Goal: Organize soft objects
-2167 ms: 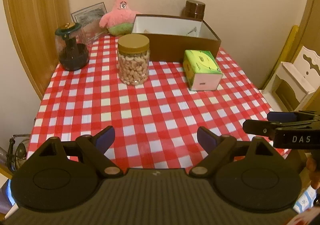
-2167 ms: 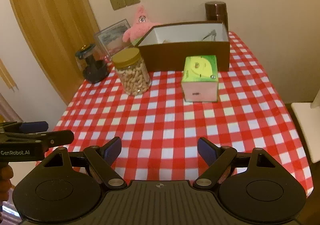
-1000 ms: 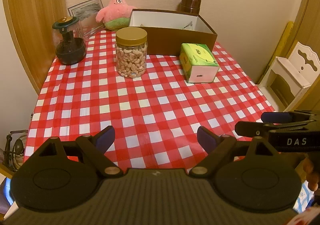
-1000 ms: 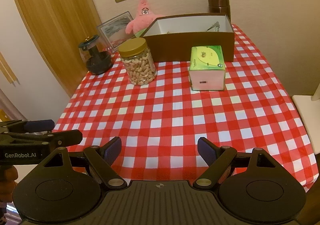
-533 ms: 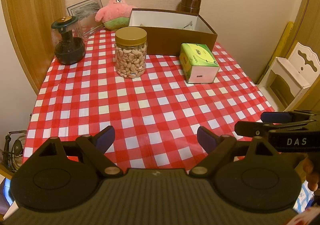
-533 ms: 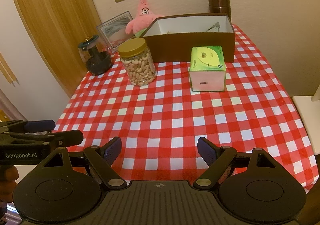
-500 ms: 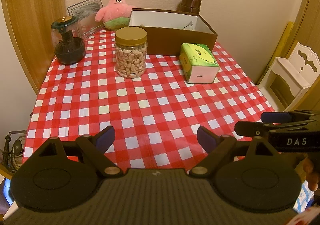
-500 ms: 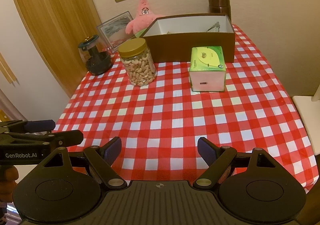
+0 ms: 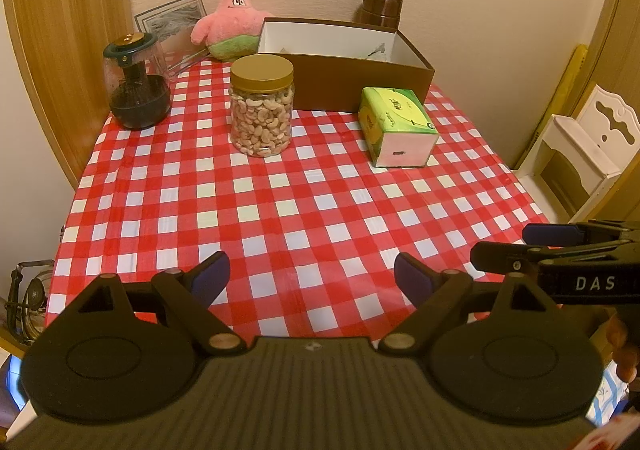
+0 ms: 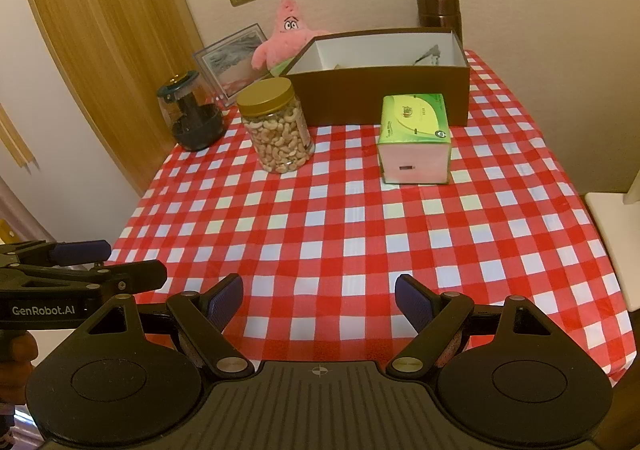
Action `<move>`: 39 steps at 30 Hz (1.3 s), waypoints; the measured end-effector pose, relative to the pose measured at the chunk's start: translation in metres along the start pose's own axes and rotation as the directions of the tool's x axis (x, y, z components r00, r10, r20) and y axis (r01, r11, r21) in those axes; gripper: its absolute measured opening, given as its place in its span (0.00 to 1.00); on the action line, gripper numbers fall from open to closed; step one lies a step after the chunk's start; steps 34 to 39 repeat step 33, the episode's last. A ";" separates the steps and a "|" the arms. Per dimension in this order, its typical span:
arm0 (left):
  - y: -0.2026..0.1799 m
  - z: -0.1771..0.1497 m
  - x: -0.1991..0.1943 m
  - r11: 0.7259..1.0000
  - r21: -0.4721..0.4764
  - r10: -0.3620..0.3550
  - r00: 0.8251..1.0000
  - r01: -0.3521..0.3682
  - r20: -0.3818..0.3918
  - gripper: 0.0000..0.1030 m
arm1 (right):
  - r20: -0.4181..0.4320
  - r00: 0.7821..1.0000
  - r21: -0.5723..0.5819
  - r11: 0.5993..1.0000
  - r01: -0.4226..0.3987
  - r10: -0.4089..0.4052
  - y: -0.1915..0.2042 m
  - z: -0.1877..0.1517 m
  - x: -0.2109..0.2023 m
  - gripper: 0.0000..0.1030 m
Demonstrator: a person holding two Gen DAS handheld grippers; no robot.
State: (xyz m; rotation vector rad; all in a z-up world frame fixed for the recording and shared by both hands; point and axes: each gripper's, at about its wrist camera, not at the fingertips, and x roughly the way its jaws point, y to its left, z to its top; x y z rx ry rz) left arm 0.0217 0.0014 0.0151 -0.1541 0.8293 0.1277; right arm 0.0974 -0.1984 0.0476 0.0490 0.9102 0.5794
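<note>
A pink star plush toy (image 9: 232,24) (image 10: 289,38) sits at the back of the table against the wall, left of an open brown box (image 9: 344,68) (image 10: 380,90). A green tissue pack (image 9: 398,126) (image 10: 414,138) lies in front of the box. My left gripper (image 9: 310,276) is open and empty over the table's near edge. My right gripper (image 10: 318,296) is open and empty, also at the near edge. Each gripper shows at the side of the other's view.
A jar of cashews (image 9: 261,104) (image 10: 276,124) stands mid-table. A dark glass grinder jar (image 9: 136,80) is at the back left, a picture frame (image 9: 170,24) behind it. A brown canister (image 9: 382,8) stands behind the box. A white chair (image 9: 580,154) is to the right.
Both grippers have drawn back slightly from the table since 2 s ago; little differs over the last half second. Both stay open.
</note>
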 end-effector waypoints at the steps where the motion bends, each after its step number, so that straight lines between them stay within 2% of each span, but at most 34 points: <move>1: 0.000 0.000 0.000 1.000 0.000 0.001 1.000 -0.001 0.000 0.86 | 0.000 1.000 0.000 1.000 0.001 -0.001 0.000 -0.001 -0.001 0.80; 39: -0.001 0.000 0.003 1.000 -0.001 -0.002 1.000 0.002 -0.001 0.86 | -0.001 1.000 -0.002 1.000 0.001 -0.001 -0.003 0.000 0.000 0.80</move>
